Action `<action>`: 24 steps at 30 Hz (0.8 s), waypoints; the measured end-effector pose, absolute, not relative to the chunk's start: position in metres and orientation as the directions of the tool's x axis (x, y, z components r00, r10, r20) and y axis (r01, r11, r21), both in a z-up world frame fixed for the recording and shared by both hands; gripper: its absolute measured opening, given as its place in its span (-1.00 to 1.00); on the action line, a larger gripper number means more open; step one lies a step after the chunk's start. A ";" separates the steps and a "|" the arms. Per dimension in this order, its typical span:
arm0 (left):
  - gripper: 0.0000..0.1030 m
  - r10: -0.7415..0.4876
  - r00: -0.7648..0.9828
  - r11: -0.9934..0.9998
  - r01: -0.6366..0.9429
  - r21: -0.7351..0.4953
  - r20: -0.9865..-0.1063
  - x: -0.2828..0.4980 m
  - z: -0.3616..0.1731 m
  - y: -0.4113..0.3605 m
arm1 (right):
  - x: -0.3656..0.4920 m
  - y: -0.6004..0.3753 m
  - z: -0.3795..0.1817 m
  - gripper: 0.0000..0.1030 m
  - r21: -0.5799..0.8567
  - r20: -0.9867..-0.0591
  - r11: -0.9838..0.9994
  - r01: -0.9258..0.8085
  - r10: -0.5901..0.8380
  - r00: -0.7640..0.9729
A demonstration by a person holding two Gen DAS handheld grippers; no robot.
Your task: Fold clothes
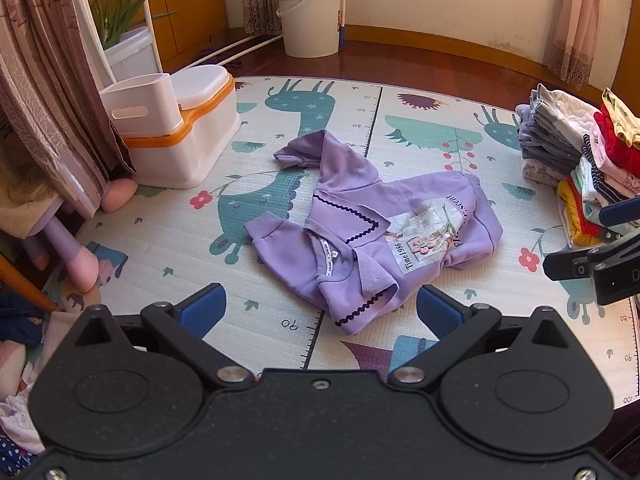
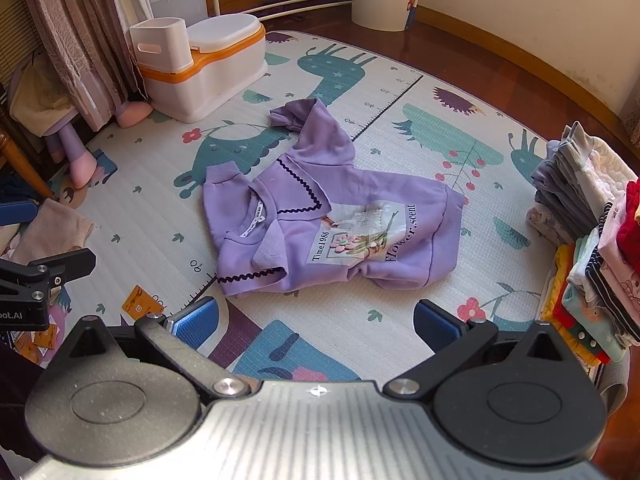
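Both tongs, left (image 1: 318,314) and right (image 2: 316,322), wide and empty above the rumpled purple sweatshirt (image 2: 332,216), collar navy-trimmed.

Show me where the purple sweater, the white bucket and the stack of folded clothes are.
purple sweater (image 2: 344,184): right wrist view, chest above the print.
white bucket (image 1: 310,20): left wrist view, front wall.
stack of folded clothes (image 1: 548,140): left wrist view, grey layers.

Your left gripper (image 1: 318,316) hangs with its blue-padded fingers (image 1: 202,312) spread wide, nothing between them. Your right gripper (image 2: 316,320) is spread just as wide and also empty. Both are tilted downward, side by side.
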State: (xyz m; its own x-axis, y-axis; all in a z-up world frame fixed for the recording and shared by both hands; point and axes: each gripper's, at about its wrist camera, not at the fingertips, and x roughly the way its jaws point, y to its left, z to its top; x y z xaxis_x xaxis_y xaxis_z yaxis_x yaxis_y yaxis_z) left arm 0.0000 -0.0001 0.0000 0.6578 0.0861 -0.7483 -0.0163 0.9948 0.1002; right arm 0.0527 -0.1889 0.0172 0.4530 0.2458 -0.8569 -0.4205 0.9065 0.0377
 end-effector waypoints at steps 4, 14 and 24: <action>0.99 0.063 0.649 0.997 -0.015 0.071 -0.758 -0.001 0.002 -0.007 | 0.054 -0.190 0.017 1.00 0.038 -0.858 0.907 -0.420 0.245 0.451; 0.99 0.035 0.631 0.999 -0.021 0.028 -0.775 0.003 -0.004 0.002 | 0.053 -0.193 0.019 1.00 0.038 -0.859 0.905 -0.423 0.246 0.450; 0.99 0.033 0.630 0.999 -0.021 0.025 -0.776 0.002 -0.002 0.003 | 0.053 -0.188 0.014 1.00 0.035 -0.862 0.904 -0.427 0.244 0.445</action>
State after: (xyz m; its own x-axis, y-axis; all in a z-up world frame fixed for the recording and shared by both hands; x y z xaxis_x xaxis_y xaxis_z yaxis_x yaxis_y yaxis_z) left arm 0.0020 0.0033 -0.0022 0.6303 0.0329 -0.7756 -0.0212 0.9995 0.0252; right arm 0.0527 -0.1881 0.0139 0.4446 0.2436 -0.8620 -0.4265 0.9038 0.0354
